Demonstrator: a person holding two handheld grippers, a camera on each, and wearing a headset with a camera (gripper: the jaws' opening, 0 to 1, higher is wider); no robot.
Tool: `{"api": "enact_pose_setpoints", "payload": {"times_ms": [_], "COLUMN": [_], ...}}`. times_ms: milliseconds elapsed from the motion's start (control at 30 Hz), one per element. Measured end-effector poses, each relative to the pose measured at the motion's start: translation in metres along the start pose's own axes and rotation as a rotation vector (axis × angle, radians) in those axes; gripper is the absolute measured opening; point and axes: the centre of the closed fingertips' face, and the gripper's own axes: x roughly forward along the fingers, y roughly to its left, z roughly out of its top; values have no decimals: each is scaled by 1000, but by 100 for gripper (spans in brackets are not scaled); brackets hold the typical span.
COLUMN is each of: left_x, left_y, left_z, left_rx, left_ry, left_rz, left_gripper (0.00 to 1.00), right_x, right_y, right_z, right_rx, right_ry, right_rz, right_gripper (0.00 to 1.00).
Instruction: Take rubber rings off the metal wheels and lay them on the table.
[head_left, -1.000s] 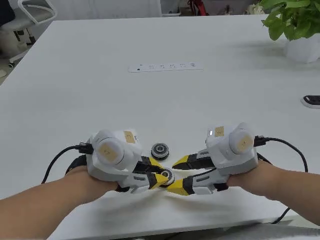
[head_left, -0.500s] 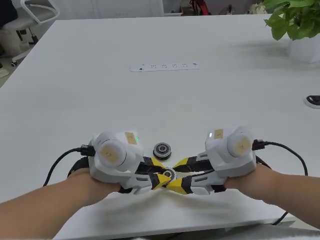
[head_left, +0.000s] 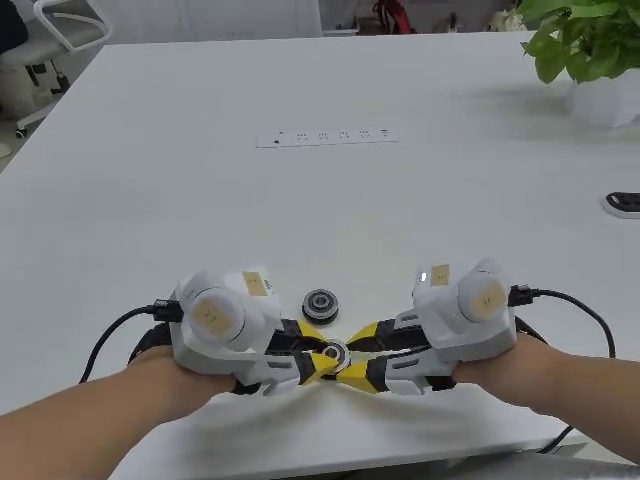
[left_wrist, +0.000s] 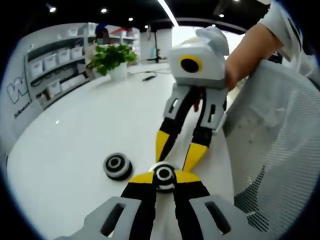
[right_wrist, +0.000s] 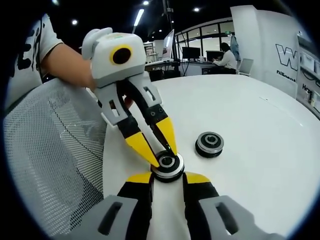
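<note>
Snugly within left claw (left_wrist: 164, 178): wheel (left_wrist: 164, 174)

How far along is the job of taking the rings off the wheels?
Done: nothing yet; no loose ring lies on the table. In hand: the left gripper grips one wheel, its ring on, and the right gripper has its jaws at the wheel's sides. Left: strip this ring, lay it down, then do the second wheel, which lies apart with its ring on.
</note>
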Motion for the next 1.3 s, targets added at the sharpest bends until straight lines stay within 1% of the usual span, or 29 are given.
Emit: {"api": "enact_pose_setpoints", "payload": {"times_ms": [67,100,167,233,367,500,633,800,900,967,1000,1033,1200,1233,1267,1300], "left_x": [0,0,0,0,0,0,0,0,0,0,0,0,0,0,0,0], "left_y": [0,0,0,0,0,0,0,0,1,0,0,0,0,0,0,0], "left_z": [0,0,0,0,0,0,0,0,0,0,0,0,0,0,0,0], "left_rx": [0,0,1,1,0,0,4,6,8,10,21,22,29,29,30,31], "left_ry": [-1,-1,-2,-4,-5,-5,-3,-2,-1,0,3,4,7,7,7,8], "left_rz": [0,1,1,1,2,3,5,9,11,12,12,12,14,15,15,16], "left_gripper": [13,13,13,13,13,13,13,13,13,13,13,13,12,12,12,12], "right_x": [-1,-2,-3,-3,-3,-4,-4,-4,-4,-4,-4,-5,-7,-8,-8,-9], "right_y": [-1,-2,-2,-2,-3,-6,-7,-9,-8,-11,-10,-11,-11,-11,-11,-12], "right_z": [-2,-4,-5,-6,-6,-6,-7,-8,-8,-10,-9,-9,-7,-6,-6,-5], "right_rx": [-13,-28,-14,-20,-23,2,12,79,96,110,113,137,204,233,257,257], "right_ry": [11,25,27,29,33,33,40,44,50,60,55,55,38,28,30,21], "right_rz": [-3,-12,-12,-16,-18,-28,-32,-32,-33,-47,-38,-39,-30,-29,-29,-28], "right_gripper": [18,16,12,10,8,3,3,3,2,0,0,0,0,0,0,0]}}
